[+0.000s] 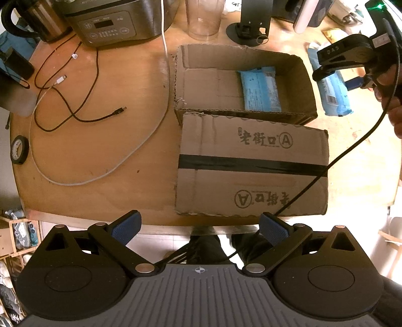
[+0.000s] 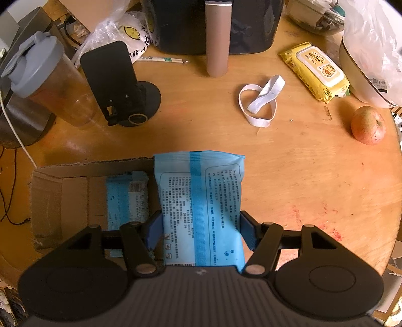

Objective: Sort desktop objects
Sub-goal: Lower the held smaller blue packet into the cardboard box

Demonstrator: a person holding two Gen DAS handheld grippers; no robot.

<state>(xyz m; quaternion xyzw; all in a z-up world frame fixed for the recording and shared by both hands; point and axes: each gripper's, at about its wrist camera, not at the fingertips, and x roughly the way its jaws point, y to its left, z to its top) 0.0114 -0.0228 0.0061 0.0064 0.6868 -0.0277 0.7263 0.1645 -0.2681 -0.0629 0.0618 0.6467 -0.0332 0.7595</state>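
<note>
An open cardboard box (image 1: 296, 68) sits on the round wooden table with one blue wipe pack (image 1: 261, 88) lying inside; its flap (image 1: 251, 166) lies toward me. My left gripper (image 1: 199, 229) is open and empty at the table's near edge, in front of the flap. My right gripper (image 2: 201, 231) is shut on a second blue wipe pack (image 2: 201, 201), held just right of the box (image 2: 60, 196), above its right wall. In the left wrist view the right gripper (image 1: 351, 57) and its pack (image 1: 334, 95) show right of the box.
Left of the box lie black and white cables (image 1: 75, 105), a tape roll (image 1: 18, 149) and a rice cooker (image 1: 113, 22). Behind it stand a shaker bottle (image 2: 47, 80), a phone stand (image 2: 118, 85) and a metal cylinder (image 2: 217, 37). A white band (image 2: 261, 100), yellow wipes (image 2: 316, 70) and an apple (image 2: 368, 124) lie right.
</note>
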